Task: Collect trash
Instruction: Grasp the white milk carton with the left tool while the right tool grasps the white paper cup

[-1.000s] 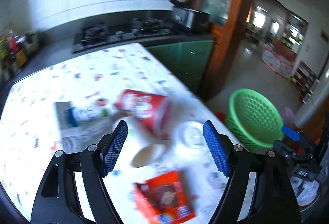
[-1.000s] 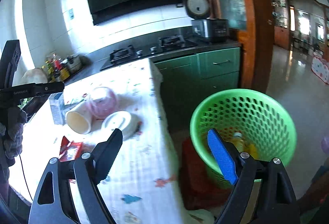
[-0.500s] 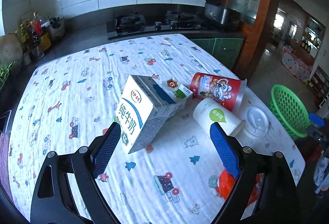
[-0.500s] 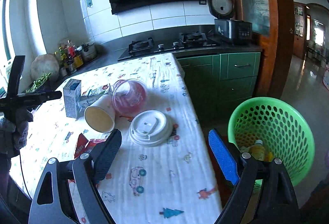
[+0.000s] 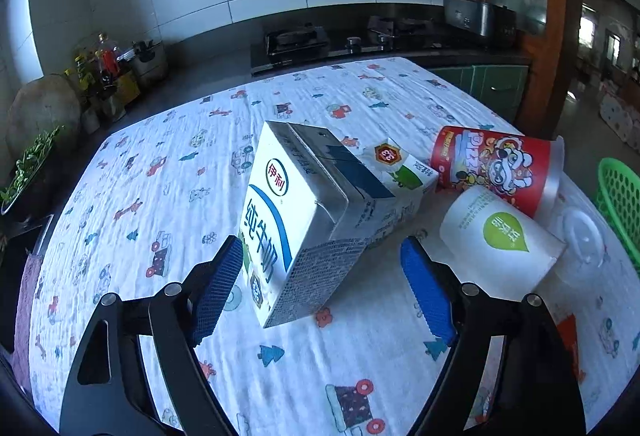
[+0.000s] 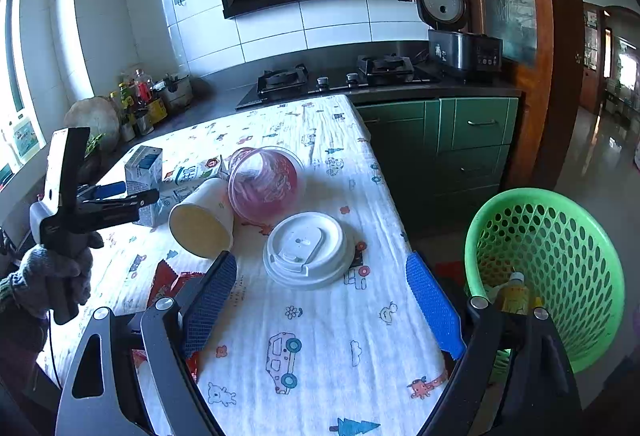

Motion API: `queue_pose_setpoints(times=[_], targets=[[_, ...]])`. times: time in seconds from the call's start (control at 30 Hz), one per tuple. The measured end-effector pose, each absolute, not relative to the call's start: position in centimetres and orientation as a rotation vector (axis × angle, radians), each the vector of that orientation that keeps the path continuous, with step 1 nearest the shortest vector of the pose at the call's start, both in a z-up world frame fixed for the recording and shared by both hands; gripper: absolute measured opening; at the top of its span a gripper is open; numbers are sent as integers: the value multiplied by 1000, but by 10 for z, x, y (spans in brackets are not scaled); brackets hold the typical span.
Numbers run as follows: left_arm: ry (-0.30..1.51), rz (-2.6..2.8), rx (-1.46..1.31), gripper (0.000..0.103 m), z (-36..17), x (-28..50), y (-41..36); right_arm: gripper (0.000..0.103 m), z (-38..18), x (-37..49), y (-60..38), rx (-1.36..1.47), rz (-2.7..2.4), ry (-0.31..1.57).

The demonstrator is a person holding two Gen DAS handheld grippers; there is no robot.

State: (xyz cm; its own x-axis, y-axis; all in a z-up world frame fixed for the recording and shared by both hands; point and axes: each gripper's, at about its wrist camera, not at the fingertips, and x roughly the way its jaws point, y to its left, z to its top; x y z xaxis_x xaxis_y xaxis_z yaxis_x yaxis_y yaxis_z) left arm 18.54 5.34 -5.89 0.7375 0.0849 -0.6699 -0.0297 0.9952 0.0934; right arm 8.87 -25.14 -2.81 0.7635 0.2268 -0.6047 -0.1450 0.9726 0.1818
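While both grippers hang over the printed tablecloth (image 6: 320, 336), the milk carton serves as the landmark.
Milk carton (image 5: 292, 220): standing tilted on the cloth, propped against a smaller carton (image 5: 400, 175) lying behind it.
Left gripper (image 5: 322, 284): fingers spread wide, nothing held; the milk carton's near corner sits just between the blue pads (image 5: 218, 288), left pad close beside it, contact unclear.
Paper cup (image 5: 496, 240): on its side, right of the milk carton.
Red noodle cup (image 5: 496, 167): tipped over, beyond the paper cup, touching it.
White lid (image 6: 306, 250): flat, farther right of the milk carton, near the table edge.
Right gripper (image 6: 322, 300): wide open, empty, lid just ahead.
Green basket (image 6: 560, 236): on the floor past the table edge, bottle (image 6: 514, 292) inside.
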Motion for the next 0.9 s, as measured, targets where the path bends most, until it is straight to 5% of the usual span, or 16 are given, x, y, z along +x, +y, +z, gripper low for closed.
queue_pose_setpoints(times=[0.17,0.6,0.9], targets=[[730,96,69,76,-67,196,58,84,-34,94,-251,132,202,691],[714,122,-1,42,-65,194,83,84,-51,110,-244,136,218,740],[698,110,-30,40,-55,179,98,84,-44,122,-202,125,342,749]])
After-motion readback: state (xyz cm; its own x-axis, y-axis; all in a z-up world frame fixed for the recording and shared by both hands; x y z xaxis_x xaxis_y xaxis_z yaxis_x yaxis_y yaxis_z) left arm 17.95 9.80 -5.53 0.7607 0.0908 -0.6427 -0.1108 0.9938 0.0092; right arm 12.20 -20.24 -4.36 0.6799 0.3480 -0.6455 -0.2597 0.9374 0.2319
